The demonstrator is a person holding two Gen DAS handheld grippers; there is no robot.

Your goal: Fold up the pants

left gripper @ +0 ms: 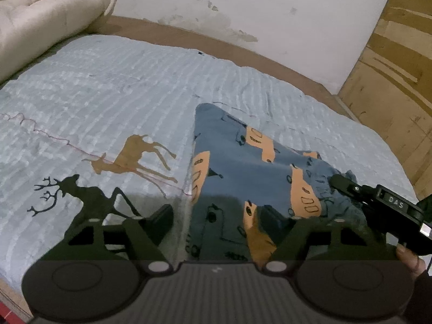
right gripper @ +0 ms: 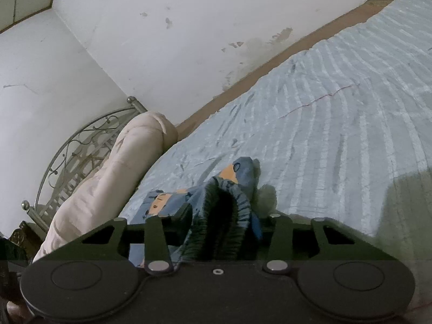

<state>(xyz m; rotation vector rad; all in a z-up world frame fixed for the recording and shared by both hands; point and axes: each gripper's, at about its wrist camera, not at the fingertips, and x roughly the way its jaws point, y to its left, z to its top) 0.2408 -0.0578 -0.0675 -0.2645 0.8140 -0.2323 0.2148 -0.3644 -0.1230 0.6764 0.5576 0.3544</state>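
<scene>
I am working over the bed (left gripper: pixel 113 86), and the pants (left gripper: pixel 243 167) are lying at about 4 o'clock from the spread's middle in my left view, narrowing to a point toward 12 o'clock beside the brown deer (left gripper: pixel 135 156). My left gripper (left gripper: pixel 218 224) is hovering low with its jaws spread wide and nothing between them; one finger is sitting over bare spread, the other over the cloth. My right gripper (right gripper: pixel 229 216) is reaching in from 3 o'clock, and in its own view the ribbed waistband (right gripper: pixel 224 216) is bunching up between its fingers, so I am judging it clenched on the pants, though the far finger is hidden behind the fabric. The cloth is looking doubled already, leg over leg I think, yet the waist end is lifted and rumpled, not flat. I am reckoning the job roughly midway: a lengthwise fold made, the crosswise fold and the smoothing left.
</scene>
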